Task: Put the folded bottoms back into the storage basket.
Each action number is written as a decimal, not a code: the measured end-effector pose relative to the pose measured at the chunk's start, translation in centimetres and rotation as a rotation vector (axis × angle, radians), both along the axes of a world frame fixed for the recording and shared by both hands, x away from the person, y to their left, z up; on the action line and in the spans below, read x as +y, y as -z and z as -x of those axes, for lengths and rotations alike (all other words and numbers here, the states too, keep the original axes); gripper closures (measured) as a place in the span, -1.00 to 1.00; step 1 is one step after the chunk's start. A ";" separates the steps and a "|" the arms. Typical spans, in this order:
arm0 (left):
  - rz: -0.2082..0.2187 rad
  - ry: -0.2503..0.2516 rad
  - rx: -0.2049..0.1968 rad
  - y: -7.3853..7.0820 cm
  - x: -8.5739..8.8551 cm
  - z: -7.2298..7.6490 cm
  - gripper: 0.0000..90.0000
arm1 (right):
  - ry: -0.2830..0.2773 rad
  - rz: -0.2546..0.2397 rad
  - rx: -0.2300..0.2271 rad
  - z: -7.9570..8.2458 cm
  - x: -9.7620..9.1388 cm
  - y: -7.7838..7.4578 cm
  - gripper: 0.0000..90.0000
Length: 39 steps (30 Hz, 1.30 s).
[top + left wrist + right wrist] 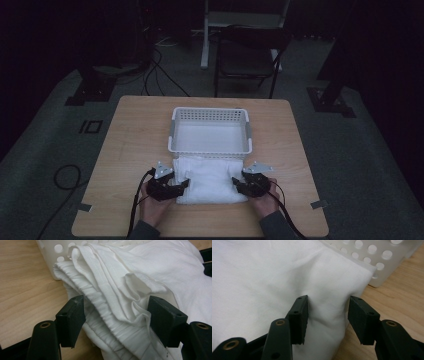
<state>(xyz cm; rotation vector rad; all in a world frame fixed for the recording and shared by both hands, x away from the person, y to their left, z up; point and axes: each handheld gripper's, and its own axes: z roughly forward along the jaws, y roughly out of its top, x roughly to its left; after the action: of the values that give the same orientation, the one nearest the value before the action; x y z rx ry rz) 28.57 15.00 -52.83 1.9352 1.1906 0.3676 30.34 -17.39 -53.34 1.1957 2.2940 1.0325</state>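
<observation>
Now the left tongs [116, 315] have their two black jaws around the bunched, ribbed edge of the soft white folded cloth [140, 277]. The folds fill the gap between the jaws, and both pads touch them, so the tongs look clamped on that edge. In the high view the left tongs [183, 184] sit at the cloth's 9 o'clock side.

The right tongs [328, 315] have their jaws on either side of the other edge of the white cloth [262, 277]. One pad presses into the cloth, but the other pad stands a little apart from it, so these tongs are apart, not squeezing. In the high view the right tongs [237, 184] sit at the cloth's 3 o'clock side.

The cloth [210, 180] lies flat on the light wooden counter [130, 150], near the person's edge. At the cloth's 12 o'clock side, touching it, stands a white plastic basket with round holes [210, 115].
</observation>
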 end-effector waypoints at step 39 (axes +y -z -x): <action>0.080 -0.077 0.139 1.6 -1.2 -4.5 -0.89 | 0.028 0.027 -0.023 -0.3 0.2 0.1 -0.08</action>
<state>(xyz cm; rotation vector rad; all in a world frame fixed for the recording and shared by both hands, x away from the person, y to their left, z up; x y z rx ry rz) 33.05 13.81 -54.44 1.8738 1.3524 0.2245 30.61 -17.16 -53.39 1.1961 2.2601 0.9973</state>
